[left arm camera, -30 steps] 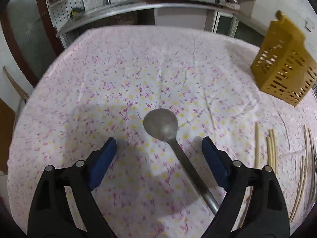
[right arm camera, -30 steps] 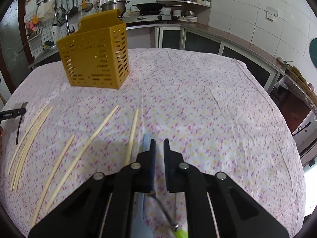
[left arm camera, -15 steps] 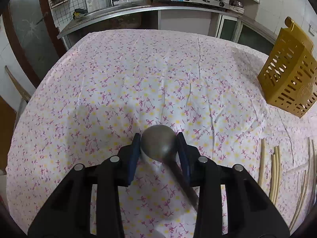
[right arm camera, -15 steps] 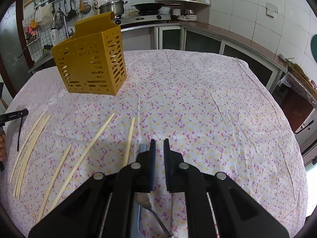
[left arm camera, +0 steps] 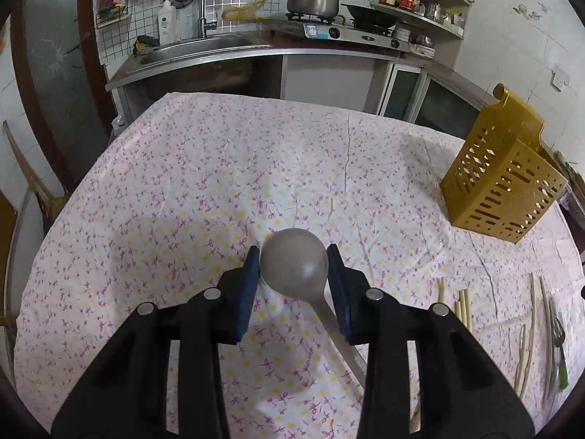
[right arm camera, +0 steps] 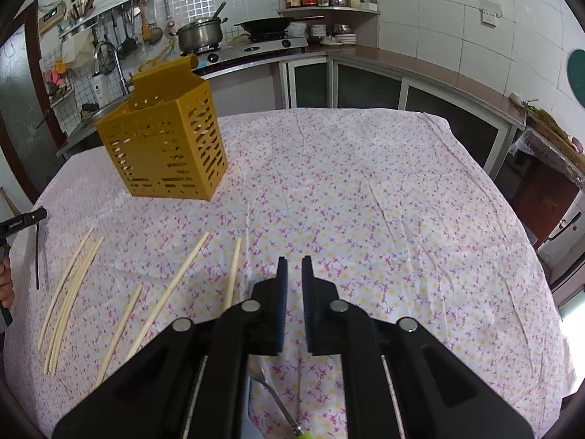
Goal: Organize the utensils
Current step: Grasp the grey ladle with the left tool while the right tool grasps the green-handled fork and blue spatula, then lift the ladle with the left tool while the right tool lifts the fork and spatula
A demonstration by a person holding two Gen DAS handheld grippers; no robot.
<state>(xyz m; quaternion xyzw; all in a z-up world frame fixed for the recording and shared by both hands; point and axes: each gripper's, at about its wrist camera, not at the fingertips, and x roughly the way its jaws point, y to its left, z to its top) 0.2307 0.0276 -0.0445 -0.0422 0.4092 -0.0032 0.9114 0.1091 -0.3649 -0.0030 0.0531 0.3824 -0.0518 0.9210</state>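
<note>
While your left gripper (left arm camera: 293,260) squeezes the round grey metal spoon (left arm camera: 294,260) by its bowl, your right gripper (right arm camera: 293,274) is pinched closed on nothing.

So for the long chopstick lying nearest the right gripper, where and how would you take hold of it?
Probably mid-shaft. The chopstick lies flat on the tablecloth, thin and near parallel with the right gripper, so come from above with fingers straddling its width. Its near end is hidden behind that gripper.
</note>
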